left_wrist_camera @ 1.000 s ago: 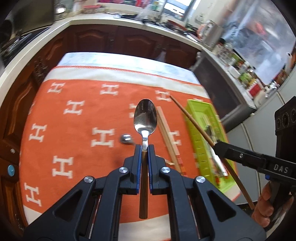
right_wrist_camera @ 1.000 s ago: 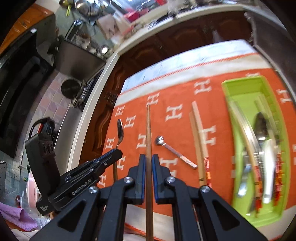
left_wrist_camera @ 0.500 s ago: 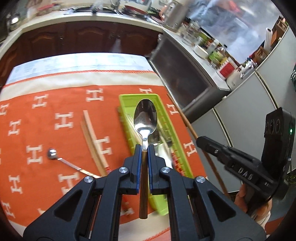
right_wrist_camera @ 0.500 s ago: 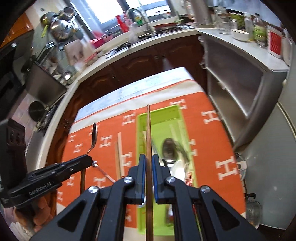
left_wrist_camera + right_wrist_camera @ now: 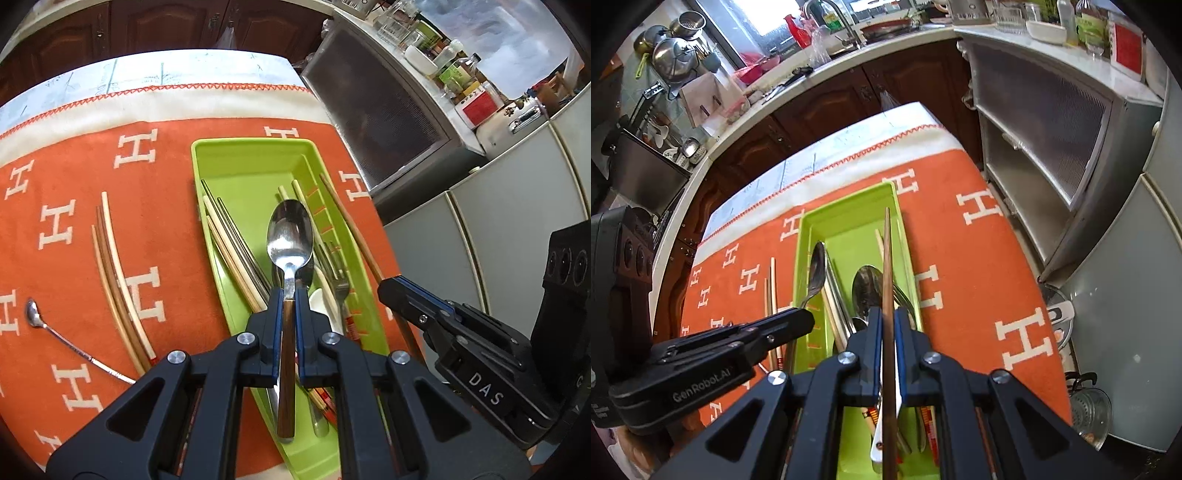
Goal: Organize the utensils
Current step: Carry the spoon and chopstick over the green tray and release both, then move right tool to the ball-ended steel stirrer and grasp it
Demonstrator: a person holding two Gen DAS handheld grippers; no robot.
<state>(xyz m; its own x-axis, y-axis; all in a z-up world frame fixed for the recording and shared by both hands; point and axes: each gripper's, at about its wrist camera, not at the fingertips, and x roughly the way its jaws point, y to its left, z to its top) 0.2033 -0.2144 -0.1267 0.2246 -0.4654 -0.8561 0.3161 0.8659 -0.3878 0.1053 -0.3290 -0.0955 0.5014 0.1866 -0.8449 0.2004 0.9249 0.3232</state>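
My left gripper (image 5: 289,295) is shut on the wooden handle of a steel spoon (image 5: 290,236), which hangs over the lime-green tray (image 5: 251,162). The tray holds several chopsticks, spoons and a fork. My right gripper (image 5: 887,317) is shut on a long brown chopstick (image 5: 886,258) that points along the tray (image 5: 849,218), near its right wall. In each wrist view the other gripper shows beside the tray: the right gripper (image 5: 406,295) and the left gripper (image 5: 798,321) with its spoon (image 5: 817,266). Loose chopsticks (image 5: 110,258) and a small thin spoon (image 5: 33,314) lie on the cloth, left of the tray.
An orange cloth with white H marks (image 5: 74,166) covers the table. A grey cabinet with mesh doors (image 5: 1045,122) stands close to the table's right edge. Dark wooden kitchen cupboards (image 5: 827,99) and a cluttered counter run behind the table.
Both grippers have swung right, from over the open cloth to over the green tray, and sunk closer to it. The spoon and the chopstick stay gripped.
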